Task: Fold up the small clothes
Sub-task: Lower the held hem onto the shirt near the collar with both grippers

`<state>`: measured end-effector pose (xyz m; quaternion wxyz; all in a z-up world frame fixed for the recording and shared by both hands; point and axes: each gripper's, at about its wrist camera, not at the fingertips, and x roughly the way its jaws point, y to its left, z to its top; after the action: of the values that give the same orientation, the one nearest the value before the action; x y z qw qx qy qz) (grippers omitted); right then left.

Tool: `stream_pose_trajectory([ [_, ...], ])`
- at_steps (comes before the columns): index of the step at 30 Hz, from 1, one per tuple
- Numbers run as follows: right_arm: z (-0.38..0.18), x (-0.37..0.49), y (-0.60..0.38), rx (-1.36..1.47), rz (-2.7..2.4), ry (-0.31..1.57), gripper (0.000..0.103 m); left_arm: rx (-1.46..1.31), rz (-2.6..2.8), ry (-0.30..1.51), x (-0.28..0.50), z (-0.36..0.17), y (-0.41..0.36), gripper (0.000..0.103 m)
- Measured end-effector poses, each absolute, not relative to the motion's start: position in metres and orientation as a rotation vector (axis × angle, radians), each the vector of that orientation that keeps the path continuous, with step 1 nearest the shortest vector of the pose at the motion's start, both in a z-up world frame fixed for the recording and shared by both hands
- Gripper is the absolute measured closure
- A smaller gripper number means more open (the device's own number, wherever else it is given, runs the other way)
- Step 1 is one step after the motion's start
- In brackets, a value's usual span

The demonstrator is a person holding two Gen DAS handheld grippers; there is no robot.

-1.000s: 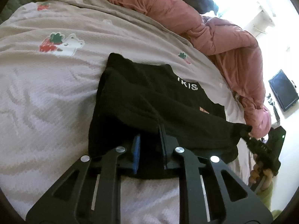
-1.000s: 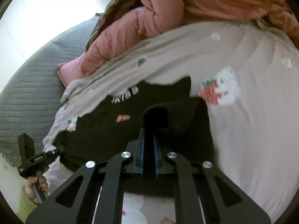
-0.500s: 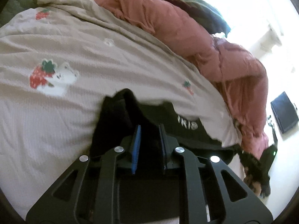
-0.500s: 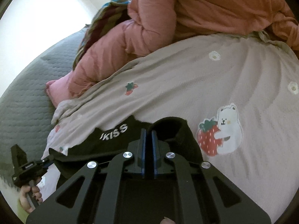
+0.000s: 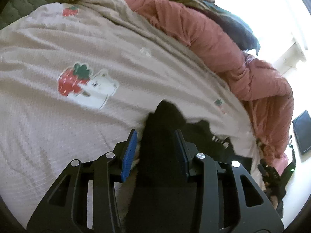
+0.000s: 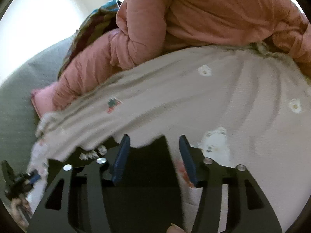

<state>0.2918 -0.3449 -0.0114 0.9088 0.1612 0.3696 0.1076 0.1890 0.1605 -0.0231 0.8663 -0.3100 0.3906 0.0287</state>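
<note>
Both jaws were opening: left gripper (image 5: 156, 136) and right gripper (image 6: 153, 141) straddled black garment (image 5: 161, 155) unpressed, on blanket (image 5: 58, 126).

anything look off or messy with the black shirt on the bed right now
Mildly: the black shirt bunches into a raised hump between the opening left claw, not lying flat on the strawberry-print blanket.

Two wrist fisheyes, low over the bed

My left view looks forward and down past its own fingers (image 5: 134, 141), close above the beige strawberry-print blanket (image 5: 58, 126); my right view does the same from the opposite side. Both share the blanket, the black garment (image 5: 165, 120) and the pink quilt (image 6: 213, 19) behind.
</note>
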Motion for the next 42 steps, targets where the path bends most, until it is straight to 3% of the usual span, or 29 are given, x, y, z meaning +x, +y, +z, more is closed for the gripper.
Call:
stream_pose_trajectory([
  [8, -0.034, 0.284, -0.326, 0.103, 0.206, 0.806, 0.049, -0.501, 0.04, 0.865, 0.199, -0.037, 0.142, 0.053],
  [13, -0.04, 0.293, -0.308, 0.021, 0.19, 0.804, 0.049, -0.365, 0.037, 0.857, 0.203, -0.038, 0.121, 0.053],
  [14, -0.041, 0.297, -0.305, 0.007, 0.185, 0.808, 0.05, -0.345, 0.038, 0.856, 0.203, -0.039, 0.118, 0.056],
  [15, -0.042, 0.299, -0.304, -0.006, 0.181, 0.813, 0.06, -0.315, 0.034, 0.856, 0.204, -0.041, 0.113, 0.061],
  [16, -0.045, 0.3, -0.301, -0.023, 0.186, 0.82, 0.078, -0.293, 0.034, 0.858, 0.205, -0.042, 0.11, 0.084],
  [17, -0.046, 0.301, -0.299, -0.032, 0.192, 0.825, 0.086, -0.26, 0.039, 0.86, 0.205, -0.043, 0.106, 0.095],
  [18, -0.047, 0.301, -0.298, -0.035, 0.197, 0.825, 0.094, -0.228, 0.036, 0.859, 0.204, -0.044, 0.102, 0.095],
  [29, -0.012, 0.305, -0.318, 0.118, 0.223, 0.738, 0.096, -0.274, 0.032, 0.698, 0.197, -0.001, 0.116, 0.099],
  [35, -0.034, 0.321, -0.308, 0.068, 0.175, 0.812, 0.096, -0.27, 0.085, 0.784, 0.213, -0.031, 0.118, 0.099],
  [42, -0.055, 0.323, -0.308, 0.021, 0.1, 0.852, 0.087, -0.287, 0.12, 0.814, 0.208, -0.048, 0.124, 0.084],
])
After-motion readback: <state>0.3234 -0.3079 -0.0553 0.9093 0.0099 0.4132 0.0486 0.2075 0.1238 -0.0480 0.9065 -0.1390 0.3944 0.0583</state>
